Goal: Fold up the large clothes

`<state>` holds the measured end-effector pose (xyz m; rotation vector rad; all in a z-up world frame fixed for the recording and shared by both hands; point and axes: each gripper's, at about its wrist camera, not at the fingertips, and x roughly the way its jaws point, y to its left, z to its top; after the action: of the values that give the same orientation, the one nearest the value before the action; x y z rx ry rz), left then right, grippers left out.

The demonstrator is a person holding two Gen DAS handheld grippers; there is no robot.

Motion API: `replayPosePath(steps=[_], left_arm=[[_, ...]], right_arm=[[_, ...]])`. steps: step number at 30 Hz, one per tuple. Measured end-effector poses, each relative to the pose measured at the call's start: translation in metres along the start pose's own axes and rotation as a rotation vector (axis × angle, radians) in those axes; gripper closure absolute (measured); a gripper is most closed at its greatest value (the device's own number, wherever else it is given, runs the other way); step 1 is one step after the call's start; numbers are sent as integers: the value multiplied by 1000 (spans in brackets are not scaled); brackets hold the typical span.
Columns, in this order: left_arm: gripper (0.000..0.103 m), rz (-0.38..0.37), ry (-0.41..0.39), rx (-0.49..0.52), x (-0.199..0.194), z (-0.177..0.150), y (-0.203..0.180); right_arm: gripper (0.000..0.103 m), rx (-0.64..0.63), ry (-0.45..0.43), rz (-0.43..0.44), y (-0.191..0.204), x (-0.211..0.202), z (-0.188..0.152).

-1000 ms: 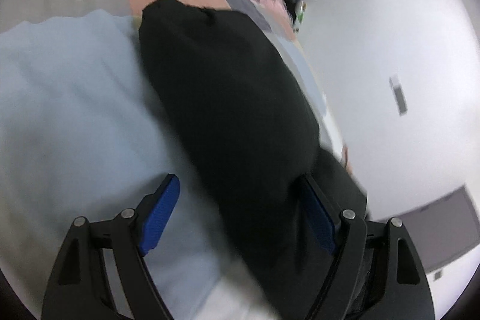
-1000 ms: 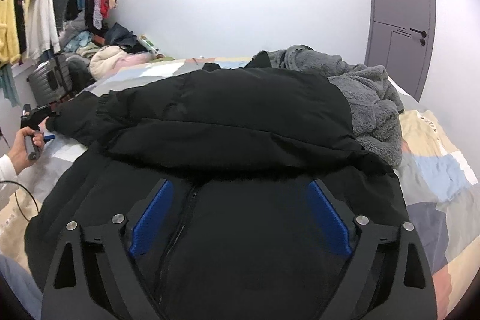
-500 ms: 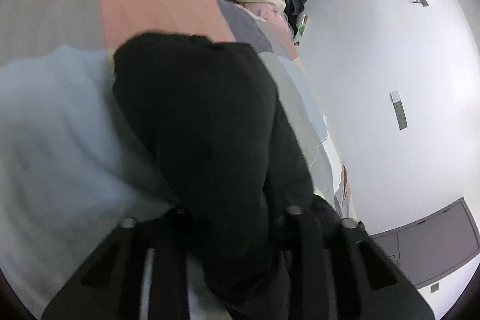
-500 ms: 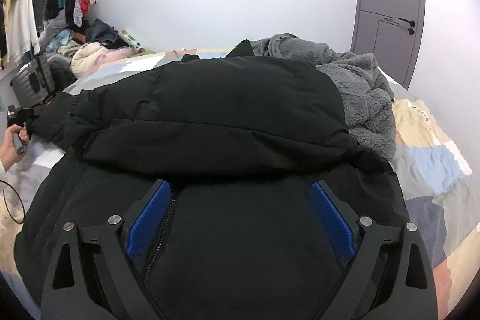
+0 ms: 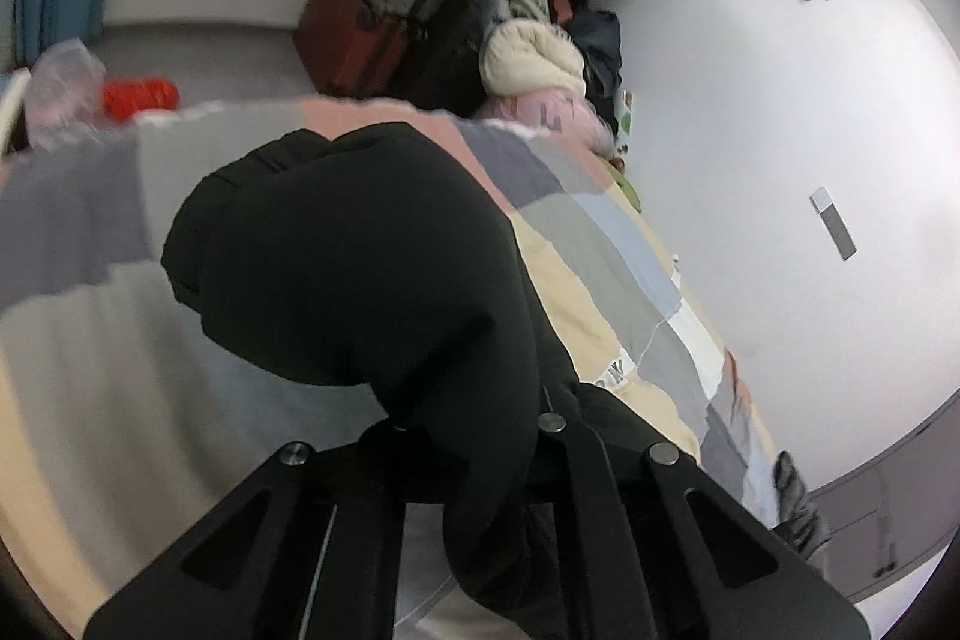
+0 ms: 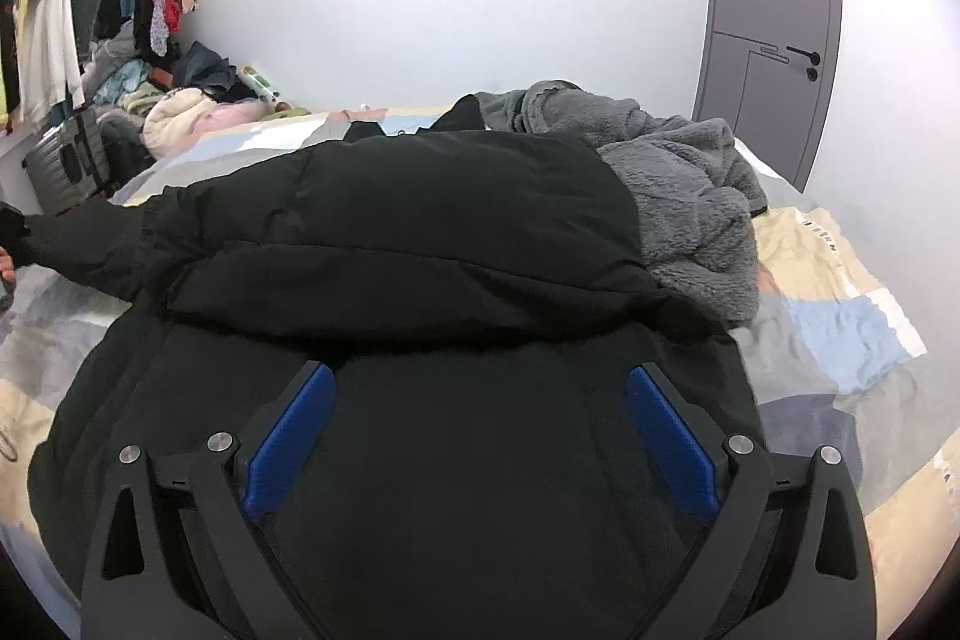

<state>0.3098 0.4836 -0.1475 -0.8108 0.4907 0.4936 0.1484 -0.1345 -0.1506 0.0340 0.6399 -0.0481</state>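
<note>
Sleeve (image 5: 360, 268) clamped in the left hand-held gripper (image 5: 468, 436); right hand-held gripper (image 6: 480, 436) gapes over the jacket (image 6: 420, 232) on the bed (image 6: 840, 328) (beside a grey fleece (image 6: 678, 178)). Draw it flat across the jacket — no bunching.

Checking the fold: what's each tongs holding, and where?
Left tongs pinch the black jacket by its sleeve, near the cuff end. Right tongs are open, holding nothing.
</note>
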Motion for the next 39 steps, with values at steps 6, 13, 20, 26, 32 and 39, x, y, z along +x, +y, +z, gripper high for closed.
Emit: replayPosePath(steps=[6,13,20,26,32,39], left_arm=[[96,49,-77,219,-46,-7,-56],[96,55,-207,488,-121,-30,-154],[95,-4,-345,813,-181,-114,-258],[94,-156,-337,926,-203,-186,-317],[92,-269,-281,1028,-205,-272,-355],[89,-361,-174,1116,-182,-365,-367]], right_arm=[[1,13,-42,4,-23,-22,0],[0,39,-84,12,-38,-38,0],[0,51,-85,8,-56,-44,-5],[0,98,-76,20,-76,-46,-5],[0,127,-80,20,-89,-44,-5],[0,202,-65,45,-109,-32,-6]])
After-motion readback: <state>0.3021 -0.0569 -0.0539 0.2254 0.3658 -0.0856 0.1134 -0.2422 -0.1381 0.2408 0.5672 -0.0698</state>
